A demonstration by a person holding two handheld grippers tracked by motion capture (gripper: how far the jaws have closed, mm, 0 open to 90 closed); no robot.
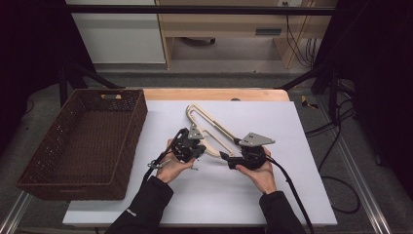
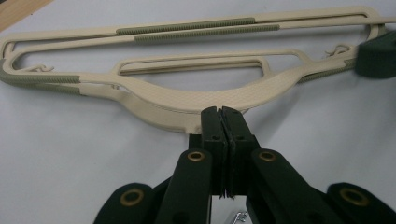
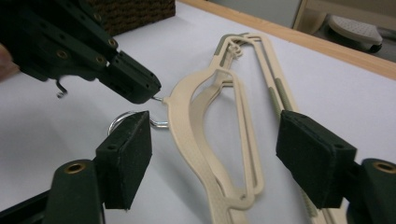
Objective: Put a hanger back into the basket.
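Note:
Two cream plastic hangers [image 1: 214,127] with green grip strips lie stacked on the white table top [image 1: 272,195]. My left gripper [image 1: 194,146] is shut on the metal hook of the upper hanger [image 2: 163,100], right at its neck, and the wire end pokes out below the jaws [image 3: 60,91]. The second hook [image 3: 122,116] lies on the table beside it. My right gripper [image 3: 219,158] is open, its pads [image 3: 126,156] standing on either side of the hangers' shoulder [image 3: 187,135] without touching it. One of its pads [image 2: 376,56] is at the right edge of the left gripper view.
A dark brown wicker basket [image 1: 83,141], empty, stands at the table's left side. The wooden table edge [image 1: 214,93] runs along the back. Cables [image 1: 292,195] trail from the grippers toward the person.

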